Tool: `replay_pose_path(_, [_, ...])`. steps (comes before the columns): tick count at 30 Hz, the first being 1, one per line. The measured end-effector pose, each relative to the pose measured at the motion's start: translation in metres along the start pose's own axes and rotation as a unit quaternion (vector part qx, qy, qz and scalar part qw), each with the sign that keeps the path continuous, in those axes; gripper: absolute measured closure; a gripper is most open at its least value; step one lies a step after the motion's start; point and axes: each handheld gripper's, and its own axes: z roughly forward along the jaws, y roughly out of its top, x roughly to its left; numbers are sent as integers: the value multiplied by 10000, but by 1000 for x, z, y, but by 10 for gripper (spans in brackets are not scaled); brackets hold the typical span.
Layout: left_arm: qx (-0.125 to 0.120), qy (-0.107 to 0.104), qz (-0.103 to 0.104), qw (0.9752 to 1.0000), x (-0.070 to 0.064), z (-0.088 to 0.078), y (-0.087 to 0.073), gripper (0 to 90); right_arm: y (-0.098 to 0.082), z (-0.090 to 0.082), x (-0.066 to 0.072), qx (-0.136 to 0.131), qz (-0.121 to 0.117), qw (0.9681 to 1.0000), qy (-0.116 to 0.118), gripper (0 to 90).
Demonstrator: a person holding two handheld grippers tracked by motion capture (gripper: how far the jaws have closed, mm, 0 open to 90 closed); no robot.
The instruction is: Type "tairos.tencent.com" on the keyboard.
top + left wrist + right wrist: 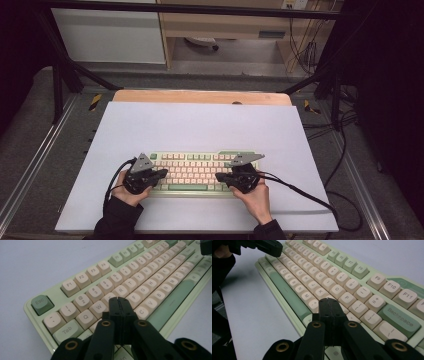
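The pale green keyboard [192,172] lies near the front of the white-covered counter [200,125], with the left hand-held gripper [161,173] over its left end and the right hand-held gripper [220,177] over its right end, both with jaws pressed together on nothing.

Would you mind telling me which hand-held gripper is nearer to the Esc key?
Left. The left hand-held gripper hovers shut over the letter keys near the Esc key; the right hand-held gripper sits at the keyboard's far end.
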Motion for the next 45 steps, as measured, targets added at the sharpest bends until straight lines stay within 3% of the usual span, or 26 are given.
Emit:
replay_pose_path(9, [-26, -11, -33, 10000, 2, -4, -1, 897, 10, 12, 5, 31, -53, 10000, 51, 900])
replay_pose_path(25, [-4, -22, -40, 10000, 3, -3, -2, 897, 2, 28, 5, 302, -109, 9995, -6, 900])
replay_pose_path(38, [7, -24, -44, 10000, 3, -3, -2, 897, -1, 31, 5, 371, -173, 9991, -53, 900])
replay_pose_path(45, [5, -34, -35, 10000, 3, -3, -2, 897, 4, 20, 5, 248, -183, 9995, -97, 900])
